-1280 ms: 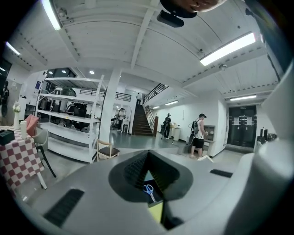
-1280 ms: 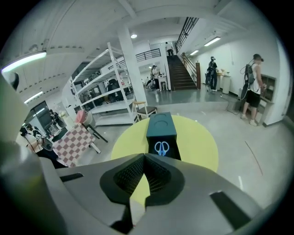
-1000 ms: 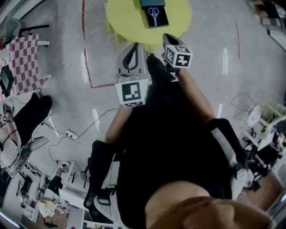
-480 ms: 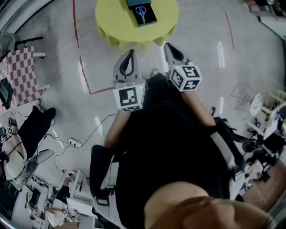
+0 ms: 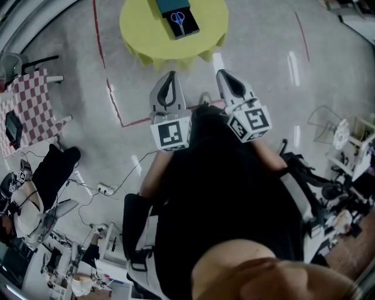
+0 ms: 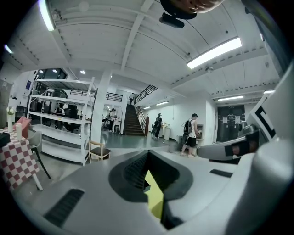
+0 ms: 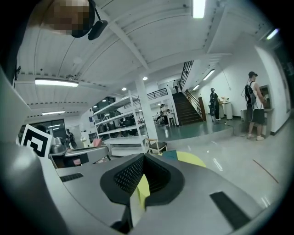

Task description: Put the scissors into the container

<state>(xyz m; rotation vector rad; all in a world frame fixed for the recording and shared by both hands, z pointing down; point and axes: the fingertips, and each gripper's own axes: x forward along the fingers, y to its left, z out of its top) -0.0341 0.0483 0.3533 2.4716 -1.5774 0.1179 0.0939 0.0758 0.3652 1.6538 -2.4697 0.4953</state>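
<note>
- The left gripper [image 5: 171, 74] has its jaws pressed together at the tips, and nothing is caught between them. In the left gripper view [image 6: 148, 155] only a sliver of yellow shows through the gap behind the closed tips.
- The right gripper [image 5: 223, 72] is likewise closed tip to tip and empty, as the right gripper view [image 7: 143, 157] shows.
- Both grippers are held side by side in front of the person's dark torso, over bare floor, with their tips pointing toward the round yellow table [image 5: 140, 29].
- The table stands well apart from both grippers, beyond their tips.
- The scissors [image 5: 179, 19], with blue handles, lie inside a dark rectangular container [image 5: 190, 27] on the table top.
- A teal box [image 5: 166, 4] touches the container's far end.
- A red line [image 5: 111, 94] runs across the floor left of the grippers.
- A checkered cloth [image 5: 29, 99] covers furniture at the far left.
</note>
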